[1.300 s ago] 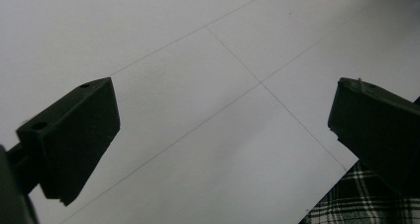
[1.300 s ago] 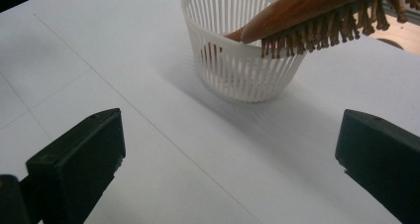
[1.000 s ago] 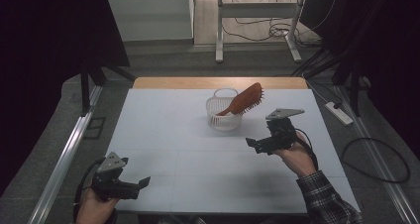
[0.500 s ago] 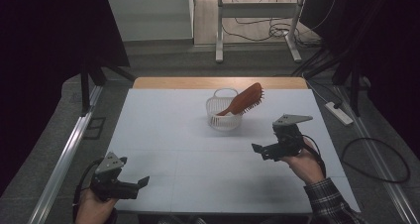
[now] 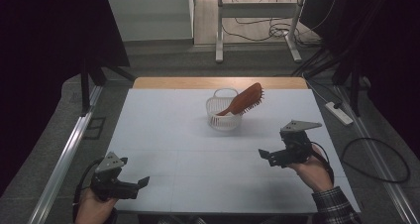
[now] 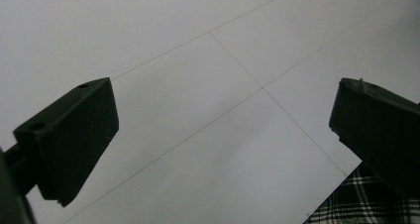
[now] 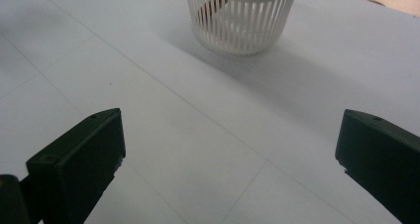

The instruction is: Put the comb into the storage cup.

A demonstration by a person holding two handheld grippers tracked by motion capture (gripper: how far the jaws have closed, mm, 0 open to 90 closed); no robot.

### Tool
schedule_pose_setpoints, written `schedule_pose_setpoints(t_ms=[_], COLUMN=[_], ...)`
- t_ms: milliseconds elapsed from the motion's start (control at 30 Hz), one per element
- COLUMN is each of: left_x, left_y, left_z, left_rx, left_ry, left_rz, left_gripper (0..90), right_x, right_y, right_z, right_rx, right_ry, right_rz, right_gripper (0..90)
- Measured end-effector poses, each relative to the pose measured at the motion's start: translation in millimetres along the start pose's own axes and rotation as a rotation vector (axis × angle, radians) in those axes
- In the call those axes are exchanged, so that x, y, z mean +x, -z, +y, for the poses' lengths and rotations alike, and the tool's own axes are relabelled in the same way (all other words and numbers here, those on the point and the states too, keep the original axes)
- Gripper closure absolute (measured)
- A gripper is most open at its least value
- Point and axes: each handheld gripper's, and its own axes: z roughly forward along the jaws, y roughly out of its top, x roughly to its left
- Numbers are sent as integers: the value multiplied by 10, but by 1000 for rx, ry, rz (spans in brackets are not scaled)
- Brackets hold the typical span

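Observation:
A white slatted basket (image 5: 224, 114) stands at the middle back of the white table (image 5: 168, 135). A reddish-brown hairbrush (image 5: 245, 100) leans in it, bristled head sticking out up and to the right. In the right gripper view the basket (image 7: 240, 17) sits ahead at the top, with brush bristles inside. My right gripper (image 5: 271, 157) hovers open at the front right, well short of the basket, nothing between its jaws. My left gripper (image 5: 134, 185) is open and empty at the front left corner.
A wooden strip (image 5: 218, 83) borders the table's far edge. A power strip (image 5: 339, 112) and cables lie on the floor at the right. A metal rail (image 5: 64, 159) runs along the left side. A plaid sleeve (image 6: 366, 199) shows in the left gripper view.
My right gripper has drawn back toward the front right, away from the basket. The left gripper has stayed put. The brush rests in the basket as before.

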Motion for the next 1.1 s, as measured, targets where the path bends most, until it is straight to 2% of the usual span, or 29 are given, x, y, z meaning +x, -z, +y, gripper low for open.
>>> schedule_pose_setpoints(t_ms=[700, 1100], left_x=[4, 4], left_y=[-1, -4], left_z=[0, 1], left_rx=[2, 1], left_ry=[-2, 0], left_rz=[-3, -2], left_gripper=[0, 0], right_x=[-47, -102], right_y=[220, 371], right_z=[-374, -572], right_rx=[21, 18], right_ry=[-50, -81], right_rz=[-36, -81], right_gripper=[0, 0])
